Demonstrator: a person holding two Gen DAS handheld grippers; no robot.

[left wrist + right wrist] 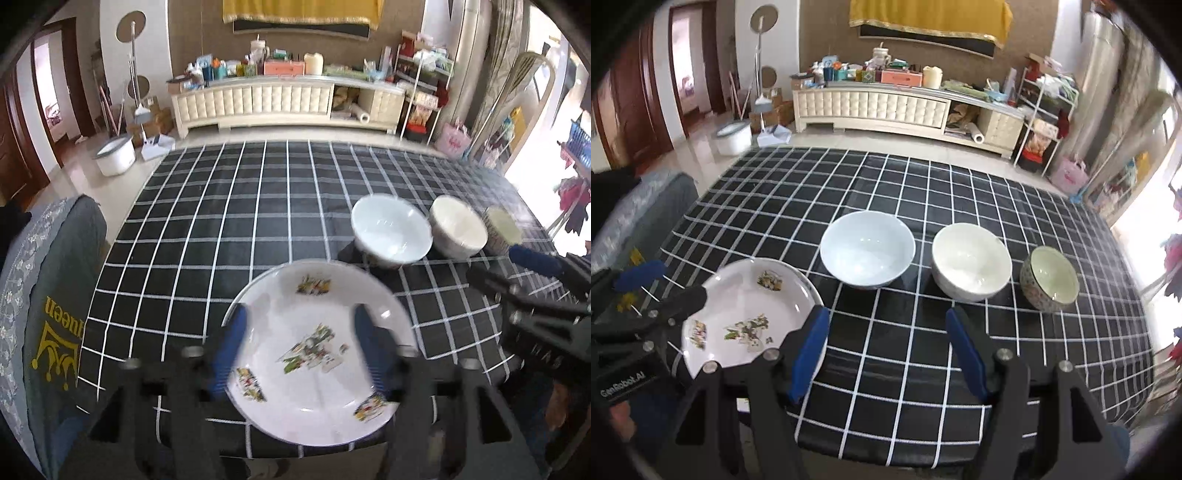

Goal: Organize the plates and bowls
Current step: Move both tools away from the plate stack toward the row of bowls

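Observation:
A white plate with flower prints [317, 350] [750, 317] lies near the table's front edge, seemingly on top of another plate. My left gripper [299, 317] hovers open above it, its blue fingers [231, 347] apart and empty. Three bowls stand in a row behind: a pale blue-white bowl [391, 230] [868, 249], a cream-white bowl [458, 227] [971, 262] and a small patterned bowl with a green inside [502, 229] [1051, 278]. My right gripper [886, 317] is open and empty over the cloth in front of the bowls; it also shows in the left wrist view [532, 273].
The table has a black cloth with white checks [258, 206] [923, 369]. A grey cushioned chair [44, 295] stands at the left edge. A cluttered sideboard [871, 103] and a white bucket [114, 155] are across the room.

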